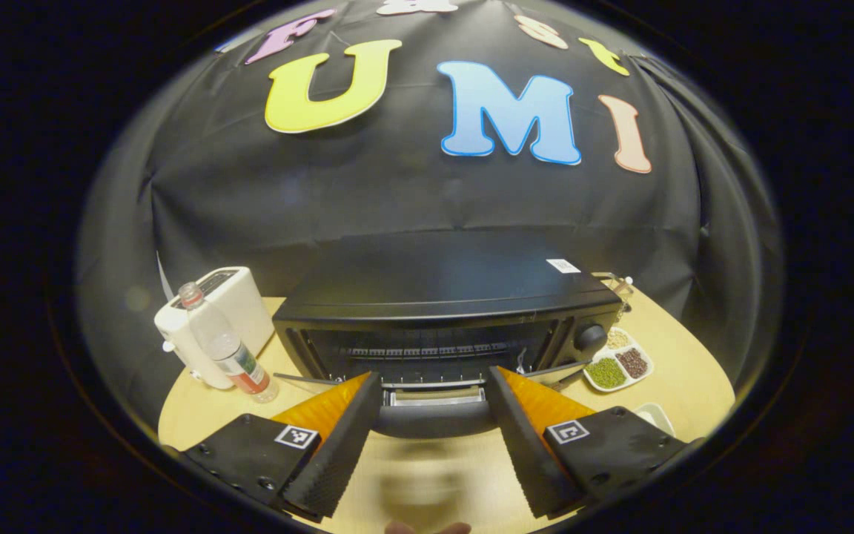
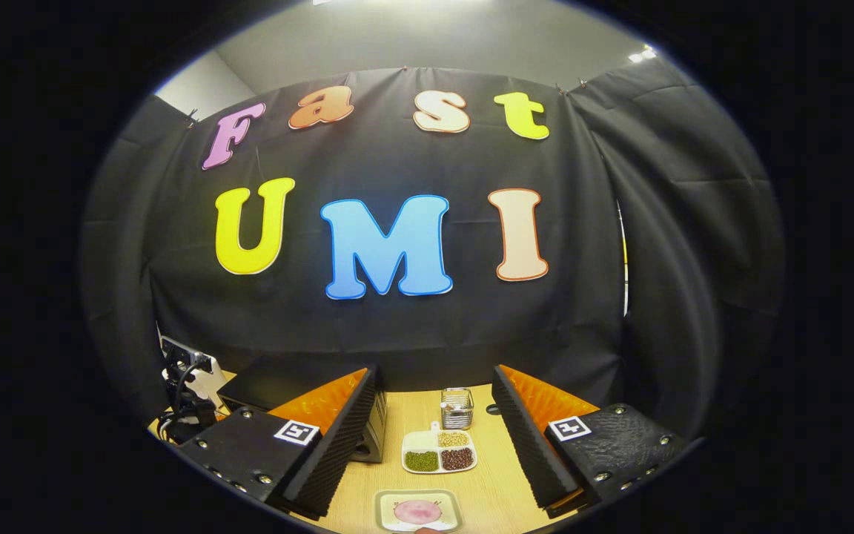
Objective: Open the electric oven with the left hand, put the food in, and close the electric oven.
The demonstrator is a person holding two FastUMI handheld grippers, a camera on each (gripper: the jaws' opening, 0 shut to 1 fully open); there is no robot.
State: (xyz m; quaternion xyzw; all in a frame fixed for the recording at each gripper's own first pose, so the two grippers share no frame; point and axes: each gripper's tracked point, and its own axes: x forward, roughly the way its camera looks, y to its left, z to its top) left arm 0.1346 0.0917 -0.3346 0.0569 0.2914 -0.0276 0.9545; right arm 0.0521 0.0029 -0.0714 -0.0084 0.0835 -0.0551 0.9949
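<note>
Two grippers work over a pale wooden table [image 1: 664,371] in front of the black cloth wall. In the left gripper view, the left gripper [image 1: 434,430] has its fingers spread wide, one on each side of the dark handle bar [image 1: 434,419] of the black electric oven's door [image 1: 438,397]; whether either finger touches the bar cannot be told. The black electric oven [image 1: 442,297] sits in the middle of the table, its door swung down — the wire rack [image 1: 427,351] inside is visible. A round black knob [image 1: 590,337] sits on the oven's right front. To the oven's left stand a white toaster [image 1: 230,304] and, just in front of it, a clear plastic bottle [image 1: 223,345] with a red and green label. To the right lies a white divided dish [image 1: 616,363] holding green, dark red and pale beans.

In the right gripper view, the right gripper [image 2: 434,437] also has its fingers spread apart, gripping nothing. Between them, farther off, is the divided dish with a small wire-mesh basket [image 2: 457,408] behind it. Nearer, at the bottom edge, a small square white plate [image 2: 418,510] carries the food — a round pink slice [image 2: 417,510]. The oven's corner shows behind the left finger.
</note>
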